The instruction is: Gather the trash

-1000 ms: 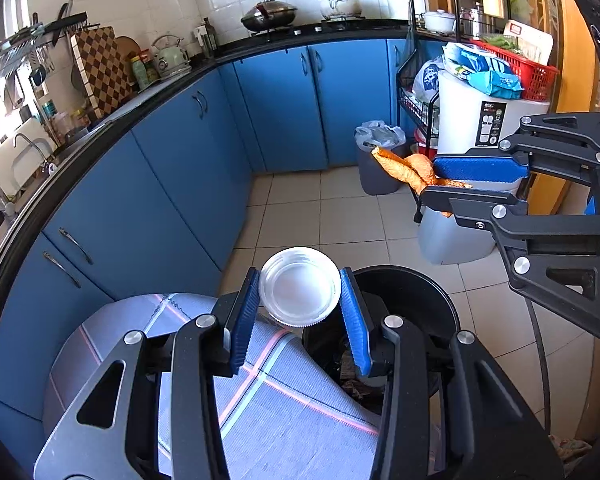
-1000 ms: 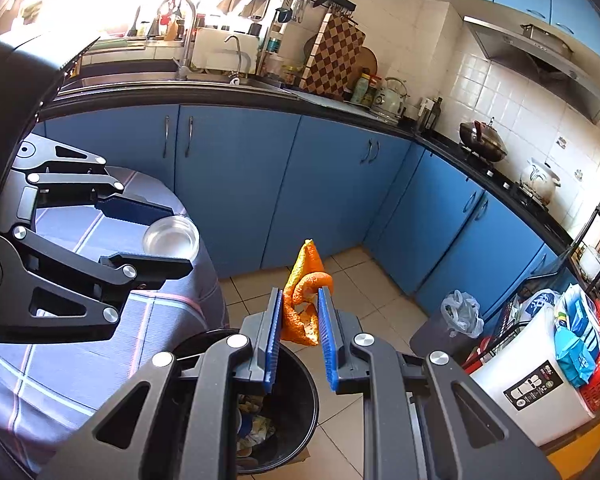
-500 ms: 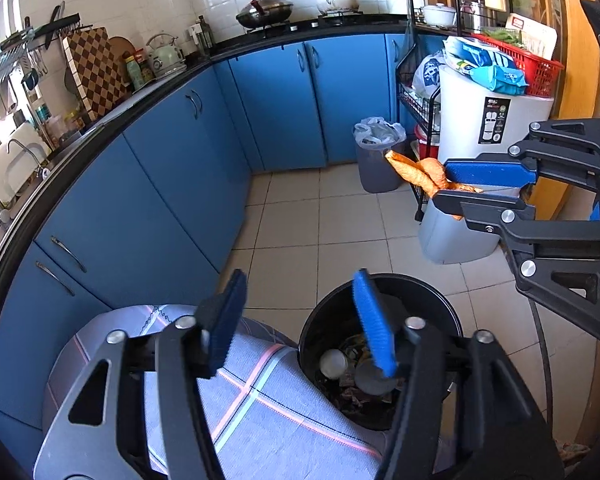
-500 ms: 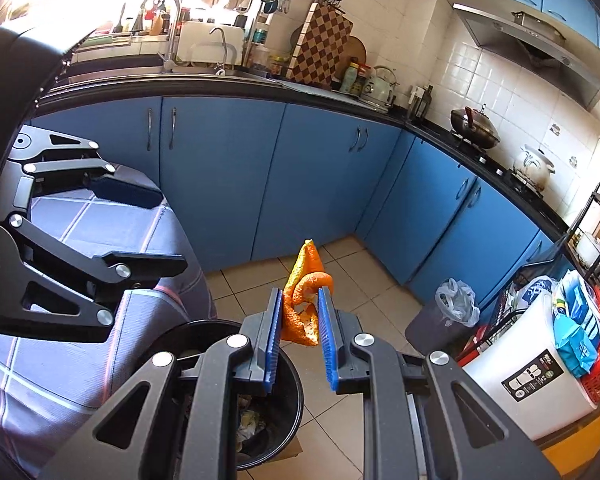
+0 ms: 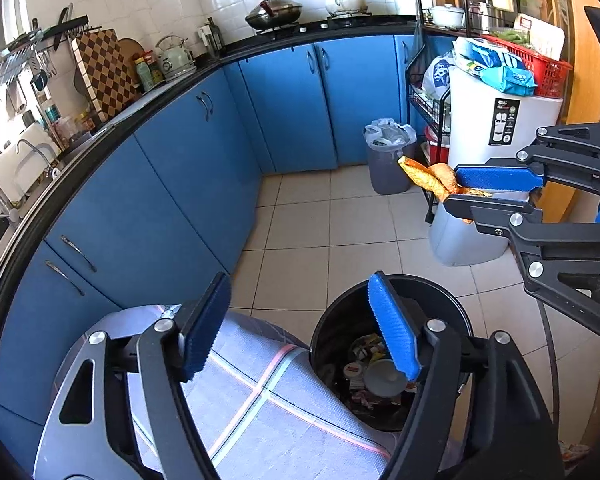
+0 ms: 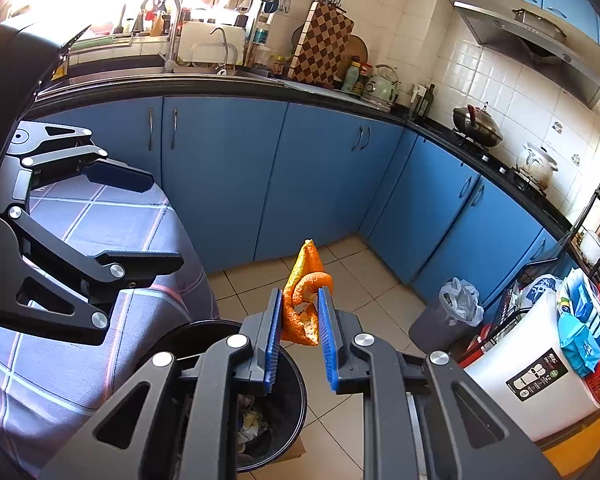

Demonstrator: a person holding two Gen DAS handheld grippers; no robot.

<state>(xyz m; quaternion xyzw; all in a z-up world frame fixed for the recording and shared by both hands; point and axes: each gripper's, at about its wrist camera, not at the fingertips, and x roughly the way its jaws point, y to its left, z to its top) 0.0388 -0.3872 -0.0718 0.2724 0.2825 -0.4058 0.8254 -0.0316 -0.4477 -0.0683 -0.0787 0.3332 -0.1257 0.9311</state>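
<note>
My left gripper (image 5: 300, 316) hangs over the table edge and the black trash bin (image 5: 452, 300), its jaws opening with nothing between them. A white plastic lid (image 5: 382, 378) lies in the bin among other scraps. My right gripper (image 6: 300, 312) is shut on a curled orange peel (image 6: 304, 296), held above the floor just past the black trash bin (image 6: 296, 384). In the left wrist view that gripper (image 5: 454, 188) enters from the right with the orange peel (image 5: 428, 178) sticking out. The left gripper (image 6: 152, 220) shows at the left in the right wrist view.
A table with a grey checked cloth (image 5: 268, 404) stands beside the bin. Blue cabinets (image 5: 172, 200) curve round under a black counter. A grey bin with a plastic liner (image 5: 388, 156), a white bin (image 5: 496, 140) and a wire rack stand at the far right. Tiled floor (image 5: 332, 224) lies between.
The left gripper has let go of the white lid, which dropped into the black bin, and its jaws have spread wider. The right gripper still holds the peel in about the same place.
</note>
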